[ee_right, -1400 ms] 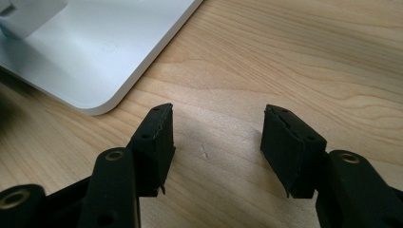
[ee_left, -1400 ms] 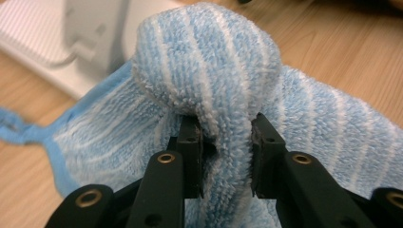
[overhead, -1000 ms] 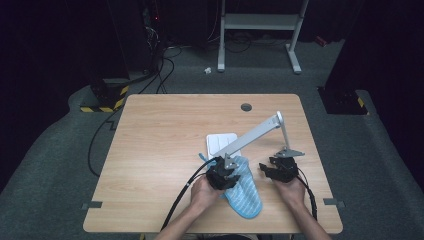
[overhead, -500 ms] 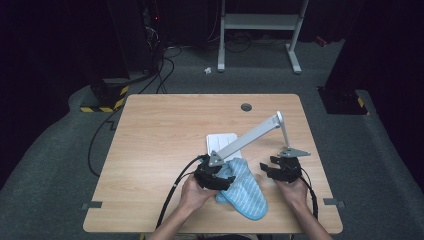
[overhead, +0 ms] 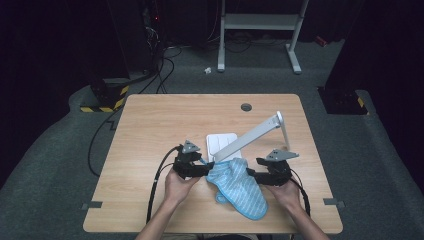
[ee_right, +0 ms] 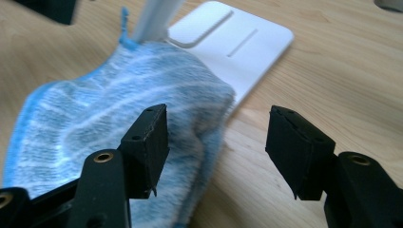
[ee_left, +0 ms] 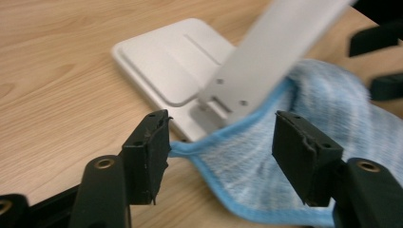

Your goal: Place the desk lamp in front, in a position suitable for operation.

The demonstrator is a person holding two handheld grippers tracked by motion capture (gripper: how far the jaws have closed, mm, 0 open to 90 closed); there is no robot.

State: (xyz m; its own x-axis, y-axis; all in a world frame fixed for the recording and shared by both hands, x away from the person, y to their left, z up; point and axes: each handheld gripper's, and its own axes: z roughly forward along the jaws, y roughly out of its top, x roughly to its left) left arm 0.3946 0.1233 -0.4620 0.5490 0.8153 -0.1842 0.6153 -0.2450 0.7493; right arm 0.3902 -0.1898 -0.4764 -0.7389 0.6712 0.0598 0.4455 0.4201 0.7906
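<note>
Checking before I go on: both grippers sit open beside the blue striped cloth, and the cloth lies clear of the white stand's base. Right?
Not quite. The cloth does not lie clear: its upper edge overlaps the white stand's base, as the right gripper view shows. The left gripper and right gripper are open beside it.

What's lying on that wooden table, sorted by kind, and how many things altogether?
Blue striped cloth: 1
White stand with a slanted arm: 1
Hand-held tongs: 2, the left tongs and the right tongs, both open, one on each side of the cloth
Total: 4
</note>
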